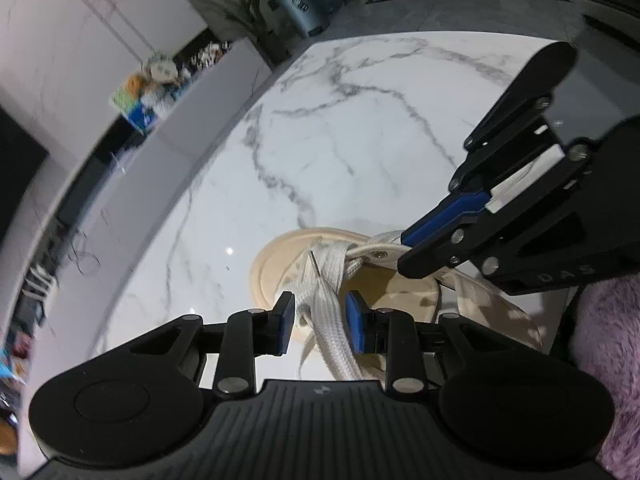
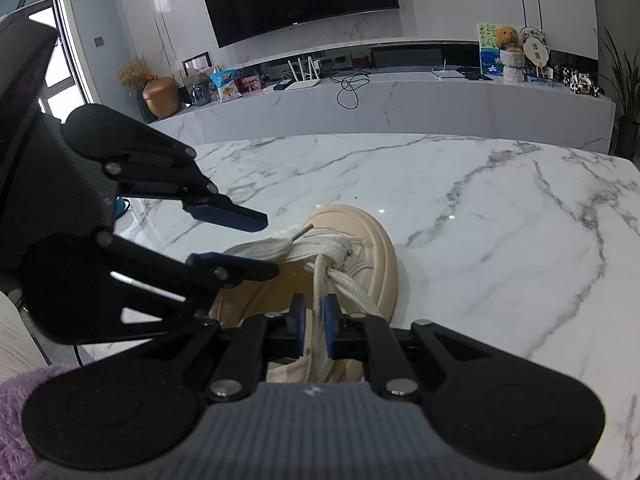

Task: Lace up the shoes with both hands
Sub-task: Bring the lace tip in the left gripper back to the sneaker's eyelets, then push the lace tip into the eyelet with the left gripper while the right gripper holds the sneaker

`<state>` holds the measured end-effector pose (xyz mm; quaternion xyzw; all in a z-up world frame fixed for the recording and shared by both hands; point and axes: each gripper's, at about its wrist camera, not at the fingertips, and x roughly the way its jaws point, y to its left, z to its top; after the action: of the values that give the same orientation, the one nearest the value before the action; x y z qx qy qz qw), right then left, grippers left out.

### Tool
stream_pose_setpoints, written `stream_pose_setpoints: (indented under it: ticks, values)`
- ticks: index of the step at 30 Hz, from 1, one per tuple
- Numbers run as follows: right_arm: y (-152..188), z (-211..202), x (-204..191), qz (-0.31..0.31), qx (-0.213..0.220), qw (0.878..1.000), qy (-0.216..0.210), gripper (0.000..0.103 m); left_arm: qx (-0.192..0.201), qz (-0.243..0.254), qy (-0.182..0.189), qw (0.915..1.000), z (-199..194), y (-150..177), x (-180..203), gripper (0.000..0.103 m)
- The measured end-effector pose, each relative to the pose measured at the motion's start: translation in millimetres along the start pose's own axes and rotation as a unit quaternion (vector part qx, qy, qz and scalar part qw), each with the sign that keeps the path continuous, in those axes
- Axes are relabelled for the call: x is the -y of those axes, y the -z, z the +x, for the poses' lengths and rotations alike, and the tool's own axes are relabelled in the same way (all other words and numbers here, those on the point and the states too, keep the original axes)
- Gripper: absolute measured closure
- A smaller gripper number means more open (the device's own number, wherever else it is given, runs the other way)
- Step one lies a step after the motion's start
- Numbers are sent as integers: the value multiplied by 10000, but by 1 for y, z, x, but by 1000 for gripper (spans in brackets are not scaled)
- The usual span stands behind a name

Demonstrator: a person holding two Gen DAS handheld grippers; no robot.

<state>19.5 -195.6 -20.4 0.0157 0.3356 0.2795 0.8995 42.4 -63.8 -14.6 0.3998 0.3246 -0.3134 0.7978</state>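
lace between parted left claw pads, shoe beyond

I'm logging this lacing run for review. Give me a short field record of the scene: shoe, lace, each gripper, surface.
shoe: beige shoe on the table, toe pointing away
lace: white flat lace bunched over the eyelets
left gripper: open, lace between its pads, not pinched
right gripper: shut on a lace strand
surface: white marble table
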Motion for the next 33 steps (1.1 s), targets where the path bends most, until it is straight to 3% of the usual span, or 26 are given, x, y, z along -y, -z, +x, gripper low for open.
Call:
stream_pose_setpoints:
  ticks: [3,11,17,33]
  values:
    - [-2,-1,0,1,42,10000,0,90,5,-144,16,9999,0,2,-3,91]
    - [-2,-2,3,79,120,9999,-54,91,249,-149,146,9995,-16,5,-2,101]
    - [0,-5,7,197,110,9997,-59,94,498,64,383,9980,-31,6,9,101]
    - [2,0,16,528,10,9986,-61,94,396,202,818,9957,-20,7,22,101]
